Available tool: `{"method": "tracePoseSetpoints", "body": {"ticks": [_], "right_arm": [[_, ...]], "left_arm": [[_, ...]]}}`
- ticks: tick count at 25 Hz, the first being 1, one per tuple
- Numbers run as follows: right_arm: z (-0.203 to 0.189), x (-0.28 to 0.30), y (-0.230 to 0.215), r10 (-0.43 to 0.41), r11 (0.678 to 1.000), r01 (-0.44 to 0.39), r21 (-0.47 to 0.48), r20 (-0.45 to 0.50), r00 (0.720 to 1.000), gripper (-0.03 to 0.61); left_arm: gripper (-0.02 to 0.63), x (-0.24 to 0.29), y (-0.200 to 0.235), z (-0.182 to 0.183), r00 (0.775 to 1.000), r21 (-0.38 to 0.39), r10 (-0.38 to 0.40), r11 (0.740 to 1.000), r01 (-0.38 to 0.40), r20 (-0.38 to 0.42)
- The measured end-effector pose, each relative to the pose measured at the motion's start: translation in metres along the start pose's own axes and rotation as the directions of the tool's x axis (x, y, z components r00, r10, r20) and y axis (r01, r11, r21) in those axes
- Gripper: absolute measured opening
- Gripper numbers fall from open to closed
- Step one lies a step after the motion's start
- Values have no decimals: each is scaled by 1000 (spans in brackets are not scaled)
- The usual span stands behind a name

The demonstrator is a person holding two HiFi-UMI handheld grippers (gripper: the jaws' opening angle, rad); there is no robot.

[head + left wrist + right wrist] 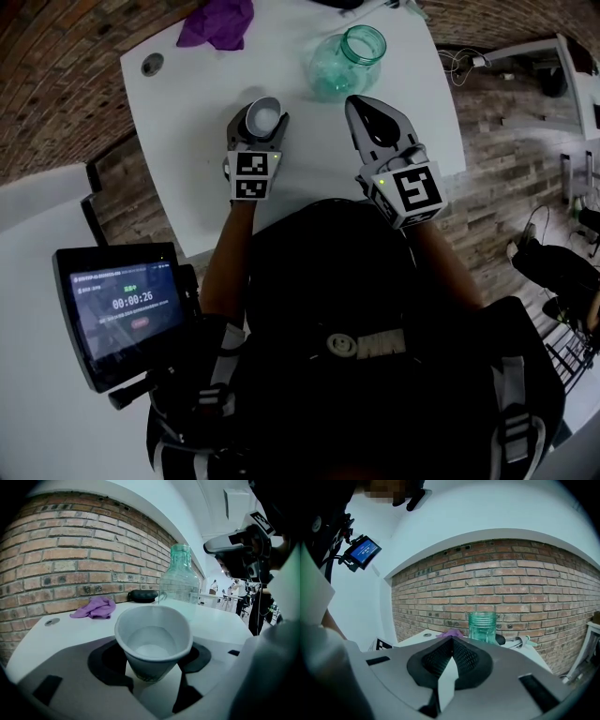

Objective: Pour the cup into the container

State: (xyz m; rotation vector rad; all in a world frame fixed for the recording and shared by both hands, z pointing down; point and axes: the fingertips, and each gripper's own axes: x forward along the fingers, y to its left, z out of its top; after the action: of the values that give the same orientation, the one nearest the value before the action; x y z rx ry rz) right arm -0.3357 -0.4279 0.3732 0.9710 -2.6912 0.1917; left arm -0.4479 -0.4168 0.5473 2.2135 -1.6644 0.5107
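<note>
Left gripper (259, 126): Your jaws are clamped on the paper cup (263, 116). The pads press its wall from both sides below the rim, and the rim is squeezed slightly out of round. The grip sits low enough to leave the lip free for pouring.
Cup attitude: You hold it upright, mouth up, so the pale contents stay low in the bottom. Whether they are liquid or grains cannot be told, nor whether the base rests on the table (187, 141) or is just clear of it.
Cup location: It is near the table's front edge, close to you, on your left and apart from the jar.
Container: The green-tinted glass jar (349, 58) stands upright beyond the cup and to its right, with its narrow mouth open and no lid. The small opening calls for the cup's lip to be brought directly over it before you tilt.
Right gripper (451, 641): The jaws are together with nothing between them. It hangs just short of the jar, pointing at it, well placed to steady the jar if you judge that necessary.
Task stage: The cup is gripped and the pour has not yet begun.
Risk: A harder squeeze could fold the soft cup and spill it.
Purple cloth (217, 23): It lies at the table's far edge, clear of the pouring path.
</note>
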Motion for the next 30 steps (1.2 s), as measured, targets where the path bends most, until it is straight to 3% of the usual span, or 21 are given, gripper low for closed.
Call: {"method": "tracePoseSetpoints", "body": {"ticks": [5, 12, 22, 30], "right_arm": [[-1, -14, -7, 5, 1000, -6, 18, 21, 1000, -5], [5, -38, -31, 23, 1000, -24, 18, 55, 998, -5], [4, -41, -66, 62, 996, -67, 51, 91, 994, -5], [3, -28, -85, 117, 989, -129, 77, 135, 984, -5]], "left_arm": [[287, -2, -4, 0, 1000, -16, 10, 1000, -10, 3], [287, -14, -14, 15, 999, 18, 42, 999, -42, 10], [287, -29, -20, 113, 998, 153, -46, 987, 40, 36], [287, -25, -49, 184, 990, 333, -143, 932, 141, -19]]}}
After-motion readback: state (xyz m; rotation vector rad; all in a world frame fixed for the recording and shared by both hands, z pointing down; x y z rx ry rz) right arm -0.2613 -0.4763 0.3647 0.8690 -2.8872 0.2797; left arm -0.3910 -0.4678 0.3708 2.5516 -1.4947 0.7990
